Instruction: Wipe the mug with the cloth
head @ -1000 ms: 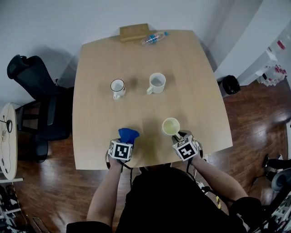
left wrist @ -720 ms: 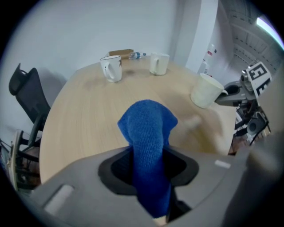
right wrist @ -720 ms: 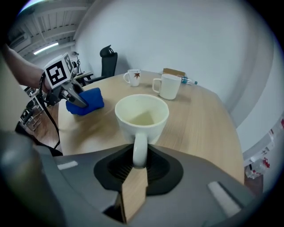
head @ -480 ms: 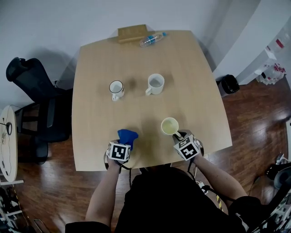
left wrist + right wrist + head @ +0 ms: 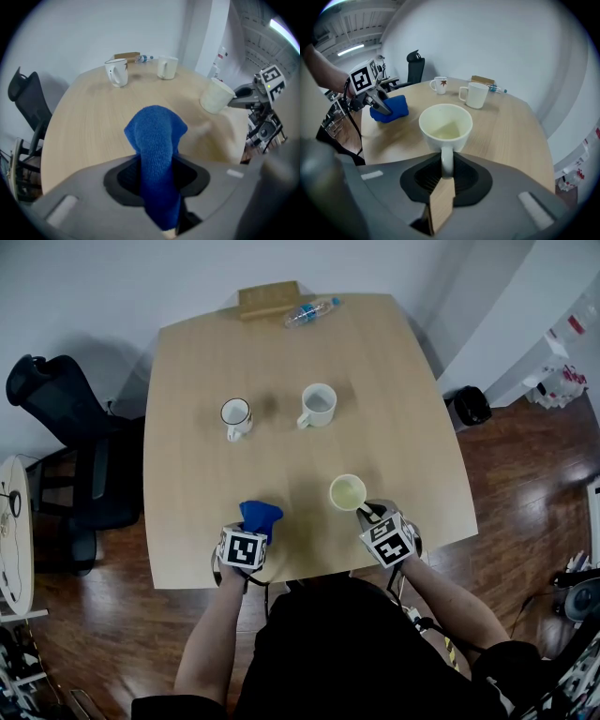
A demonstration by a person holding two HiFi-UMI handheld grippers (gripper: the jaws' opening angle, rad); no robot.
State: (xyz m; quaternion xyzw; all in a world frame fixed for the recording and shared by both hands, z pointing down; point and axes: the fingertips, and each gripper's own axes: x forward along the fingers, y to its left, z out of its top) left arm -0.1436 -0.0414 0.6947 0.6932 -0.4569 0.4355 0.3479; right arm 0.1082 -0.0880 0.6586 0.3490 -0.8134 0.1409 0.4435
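Note:
A cream mug point(image 5: 348, 493) sits near the table's front edge, its handle toward me. My right gripper point(image 5: 367, 514) has that handle between its jaws, which are closing and pressing on it; the right gripper view shows the mug point(image 5: 446, 124) right ahead of the gripper point(image 5: 446, 171). My left gripper point(image 5: 253, 526) is shut on a blue cloth point(image 5: 260, 515), which sticks up bunched from the jaws point(image 5: 157, 140). In the left gripper view the mug point(image 5: 215, 96) is at the right, apart from the cloth.
On the wooden table point(image 5: 187, 474), further back, stand a white mug with a dark rim point(image 5: 234, 414) and a plain white mug point(image 5: 319, 405). A plastic bottle point(image 5: 309, 311) and a wooden block point(image 5: 269, 298) lie at the far edge. A black office chair point(image 5: 66, 427) stands left.
The view has shifted slightly. Both grippers, the cloth and the cream mug keep nearly the same places.

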